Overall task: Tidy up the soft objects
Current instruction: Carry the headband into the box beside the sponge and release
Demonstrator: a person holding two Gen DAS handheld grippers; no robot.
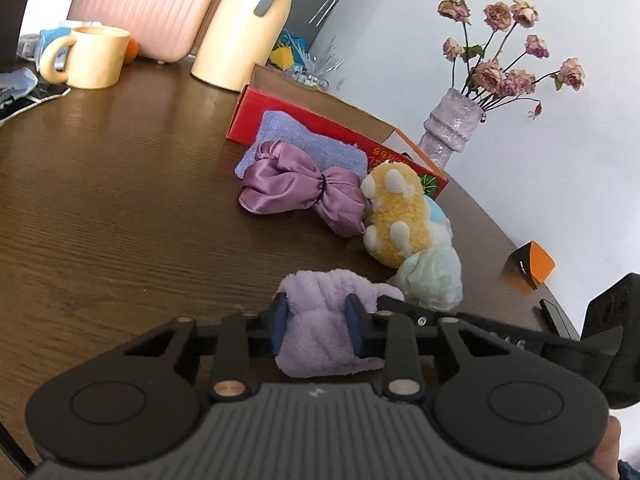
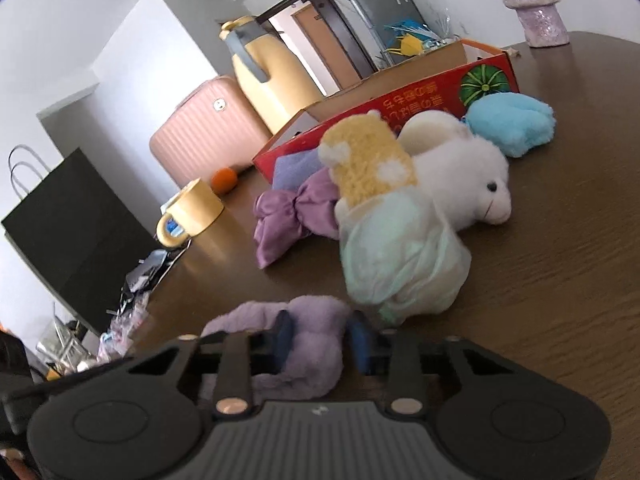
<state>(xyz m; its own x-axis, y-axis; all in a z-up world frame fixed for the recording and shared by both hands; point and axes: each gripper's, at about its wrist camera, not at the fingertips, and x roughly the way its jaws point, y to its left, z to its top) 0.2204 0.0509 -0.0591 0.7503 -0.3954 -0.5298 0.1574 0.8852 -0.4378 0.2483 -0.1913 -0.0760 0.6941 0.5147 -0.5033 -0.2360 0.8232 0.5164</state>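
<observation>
While both tools pinched the lilac fleece cloth point(image 1: 320, 336) — left gripper point(image 1: 318, 326) and right gripper point(image 2: 322, 340) nearly closed on it — the red box point(image 1: 320, 128) lay ahead, beyond the plush toys point(image 1: 400, 216).

The left gripper point(image 1: 316, 326) has a dark grey ribbed body flanked by two round black discs, each with a raised ring. Black linkage bars run forward from copper-coloured round pins to two fingers point(image 1: 279, 326) faced with dark blue pads. A small pale mark sits in the middle of the ribbed top. Silver screws show on the black arm at its right. The right gripper point(image 2: 322, 340) is built the same: ribbed grey centre, black discs, copper pins, blue-padded fingers point(image 2: 284, 338).
</observation>
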